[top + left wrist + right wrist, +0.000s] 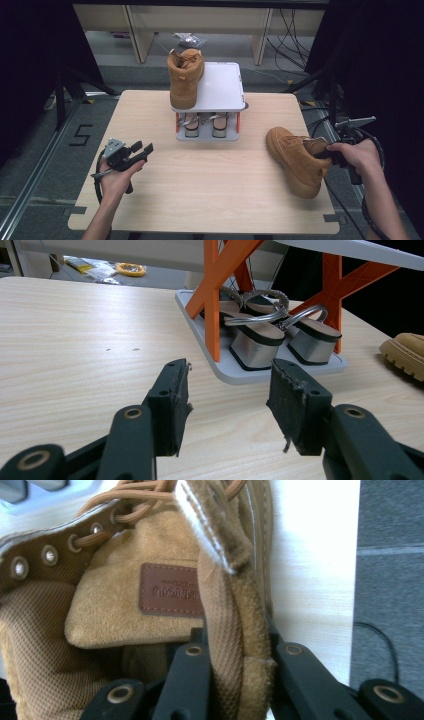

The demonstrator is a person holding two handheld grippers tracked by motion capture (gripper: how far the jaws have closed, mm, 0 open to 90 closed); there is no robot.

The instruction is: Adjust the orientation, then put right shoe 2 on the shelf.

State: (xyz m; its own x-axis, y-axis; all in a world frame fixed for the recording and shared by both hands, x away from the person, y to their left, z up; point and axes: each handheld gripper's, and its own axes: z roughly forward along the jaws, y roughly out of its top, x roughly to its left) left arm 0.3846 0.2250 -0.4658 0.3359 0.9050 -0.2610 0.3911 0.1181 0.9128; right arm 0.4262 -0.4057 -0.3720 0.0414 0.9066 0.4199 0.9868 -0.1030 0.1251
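A tan suede boot (295, 160) lies tipped over on the right of the wooden table (210, 190), its opening turned toward my right hand. My right gripper (322, 152) is shut on the boot's heel collar. In the right gripper view the padded collar and pull loop of the boot (125, 590) are pinched between the black jaws of the right gripper (232, 660). The matching boot (185, 77) stands upright on the top of a small shoe rack (222, 87). My left gripper (142, 150) hovers open over the left of the table, and nothing is between the jaws of the left gripper (227, 400).
The rack has orange cross legs and a grey base (225, 370) that holds a pair of silver-heeled sandals (260, 337). The table boot's sole (407, 352) shows at the right edge of the left gripper view. Cables and table legs lie on the floor behind.
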